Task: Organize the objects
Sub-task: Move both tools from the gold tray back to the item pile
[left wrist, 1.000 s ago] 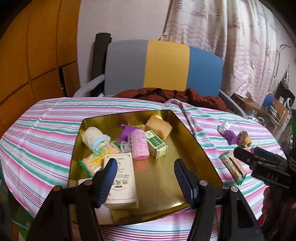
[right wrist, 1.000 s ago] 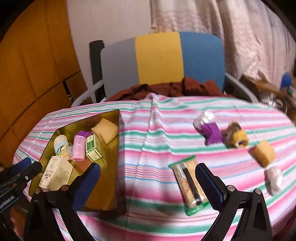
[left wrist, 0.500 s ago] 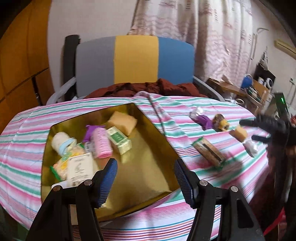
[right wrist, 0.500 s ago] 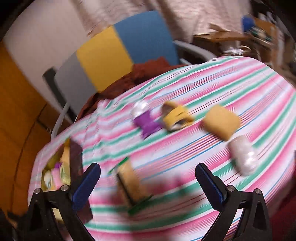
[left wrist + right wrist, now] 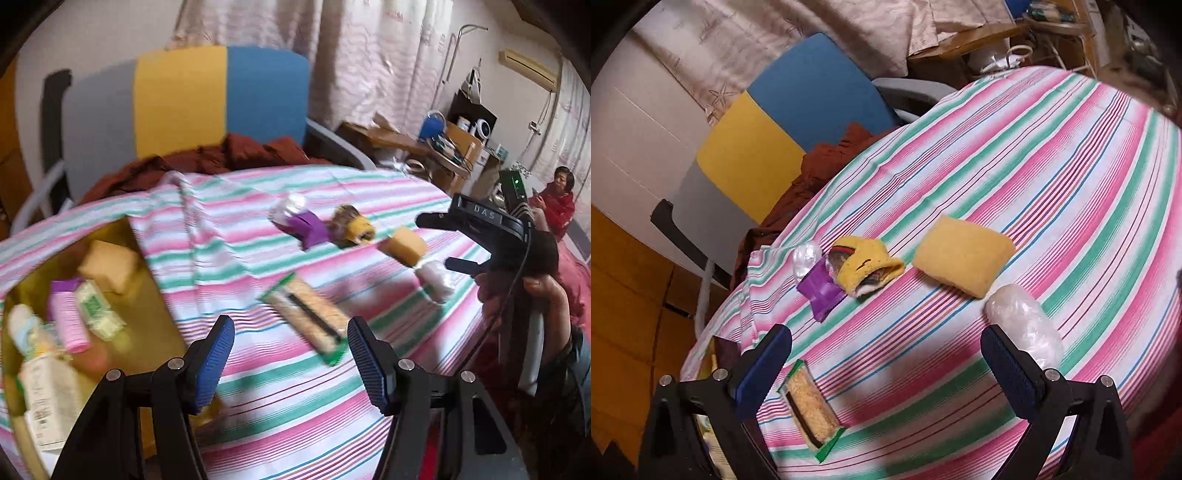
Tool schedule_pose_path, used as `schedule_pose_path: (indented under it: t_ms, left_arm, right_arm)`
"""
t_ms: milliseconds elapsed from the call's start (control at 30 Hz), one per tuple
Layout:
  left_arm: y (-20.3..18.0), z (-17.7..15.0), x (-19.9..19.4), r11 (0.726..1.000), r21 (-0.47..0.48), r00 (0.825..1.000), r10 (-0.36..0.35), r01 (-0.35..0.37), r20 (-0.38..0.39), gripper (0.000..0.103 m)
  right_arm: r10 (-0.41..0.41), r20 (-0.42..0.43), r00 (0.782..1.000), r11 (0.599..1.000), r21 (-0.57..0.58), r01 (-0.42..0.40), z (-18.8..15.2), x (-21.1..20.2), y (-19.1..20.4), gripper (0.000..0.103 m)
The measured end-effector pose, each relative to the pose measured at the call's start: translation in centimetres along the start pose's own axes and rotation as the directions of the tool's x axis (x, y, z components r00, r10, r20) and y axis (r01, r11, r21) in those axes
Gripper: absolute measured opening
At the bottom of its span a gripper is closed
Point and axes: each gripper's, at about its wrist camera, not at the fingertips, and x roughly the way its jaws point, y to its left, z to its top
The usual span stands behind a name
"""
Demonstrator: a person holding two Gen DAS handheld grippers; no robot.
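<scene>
The snack bar [image 5: 306,317] lies on the striped tablecloth [image 5: 369,192], right of the gold tray [image 5: 162,295]. It looks light, flat, crinkly and slippery, so pinch it across its narrow width. Left gripper [image 5: 291,354] and right gripper [image 5: 886,365] both gape, empty.

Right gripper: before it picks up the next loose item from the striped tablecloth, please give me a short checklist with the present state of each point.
1. Right gripper open and empty: ok.
2. Left gripper open, holding nothing: ok.
3. Loose items in view, yellow sponge and clear wrapped roll: ok.
4. Roll between the right fingers: not ok, it lies beside the right-hand finger.
5. Free space in gold tray: ok.
6. Left view sharp: not ok, blurred.
</scene>
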Motion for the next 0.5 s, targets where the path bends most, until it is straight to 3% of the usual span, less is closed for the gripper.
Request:
schedule_pose_path:
  t_ms: [133, 267, 367, 500]
  left_arm:
    - [-0.9, 1.1, 3.7, 0.997, -0.07, 0.995, -0.023, 0.016, -0.1, 0.065]
    - [-0.9, 1.8, 7.6, 0.987, -0.159, 0.984, -0.01, -0.019, -0.181, 0.066]
    - [-1.4, 2.0, 9.6, 0.986, -0.137, 0.978, 0.065, -0.094, -0.197, 0.072]
    - [-1.3, 1.8, 11.5, 0.978, -0.143, 0.966, 0.115, -0.151, -0.232, 0.072]
  right_arm:
    - [0.029, 0.014, 0.999, 0.999, 0.025, -0.029, 0.2, -0.2, -0.4, 0.103]
    - [0.056, 0.058, 0.997, 0.996, 0.063, -0.06, 0.5, -0.9, -1.0, 0.103]
    - [0.064, 0.14, 0.988, 0.986, 0.143, -0.084, 0.9, -2.4, -2.6, 0.103]
    - [0.032, 0.165, 0.986, 0.957, 0.278, -0.077, 1.2, -2.7, -5.2, 0.103]
